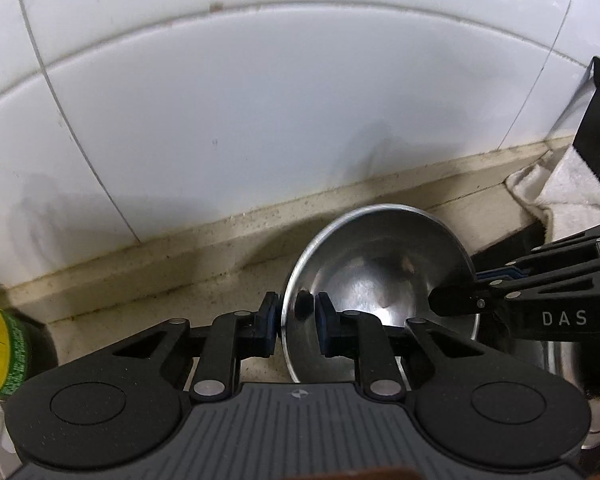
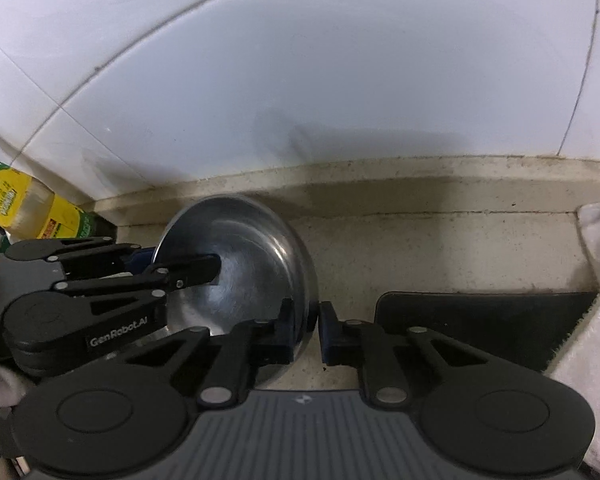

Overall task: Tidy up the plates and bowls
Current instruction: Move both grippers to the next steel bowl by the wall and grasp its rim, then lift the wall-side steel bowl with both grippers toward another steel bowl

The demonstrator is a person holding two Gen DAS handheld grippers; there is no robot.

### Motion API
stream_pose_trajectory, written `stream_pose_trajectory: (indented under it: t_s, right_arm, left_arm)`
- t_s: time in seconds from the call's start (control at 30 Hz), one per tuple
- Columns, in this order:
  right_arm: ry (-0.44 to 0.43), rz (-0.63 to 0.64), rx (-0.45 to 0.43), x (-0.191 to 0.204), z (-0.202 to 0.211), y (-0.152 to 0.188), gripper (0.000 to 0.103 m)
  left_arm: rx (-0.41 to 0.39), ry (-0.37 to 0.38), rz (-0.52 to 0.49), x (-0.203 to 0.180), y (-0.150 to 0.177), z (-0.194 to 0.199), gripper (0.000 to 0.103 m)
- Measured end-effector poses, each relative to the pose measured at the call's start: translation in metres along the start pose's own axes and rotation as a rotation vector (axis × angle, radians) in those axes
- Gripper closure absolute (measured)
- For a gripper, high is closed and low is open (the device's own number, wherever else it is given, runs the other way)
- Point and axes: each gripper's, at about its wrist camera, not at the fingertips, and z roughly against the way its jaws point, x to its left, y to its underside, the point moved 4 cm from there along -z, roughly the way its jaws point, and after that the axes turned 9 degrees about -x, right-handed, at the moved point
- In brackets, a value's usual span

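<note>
While a steel bowl (image 1: 374, 280) stands tilted on the counter (image 2: 440, 248), the left gripper (image 1: 296, 312) and right gripper (image 2: 306, 322) each clamp its rim.

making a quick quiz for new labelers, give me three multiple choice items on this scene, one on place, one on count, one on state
1. Where does the steel bowl sit?
A. on the counter near the tiled wall
B. inside a drawer
C. on a wooden chair

2. How many grippers are at the bowl's rim?
A. none
B. one
C. two

3. What is the state of the left gripper?
A. wide open, well clear of the bowl
B. shut on the bowl's rim
C. holding a white cloth

Key: 1 A, the pale counter meets the white tiles just behind the bowl. 2 C, the left gripper takes one side of the rim and the right gripper the opposite side. 3 B, its pads sit on either side of the rim, one inside the bowl and one outside.
</note>
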Motion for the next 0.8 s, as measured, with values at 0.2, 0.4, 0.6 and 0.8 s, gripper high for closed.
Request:
stream_pose_trajectory:
  t_s: [0.2,0.4,0.6,0.8]
  right_arm:
    - [-0.012,0.019,-0.045,0.006,0.025,-0.007,0.089]
    - [-0.019,0.032,-0.088,0.014,0.052,-0.012,0.089]
    - [-0.027,0.055,-0.111,0.025,0.084,-0.006,0.089]
    - [-0.029,0.066,-0.111,0.035,0.116,0.015,0.089]
  left_arm:
    - [-0.045,-0.003,0.006,-0.002,-0.010,0.021,0.077]
    - [-0.082,0.003,-0.008,-0.011,-0.014,0.049,0.077]
    - [-0.117,0.009,-0.011,-0.011,-0.008,0.089,0.077]
    - [-0.146,0.024,-0.040,-0.022,0.005,0.132,0.076]
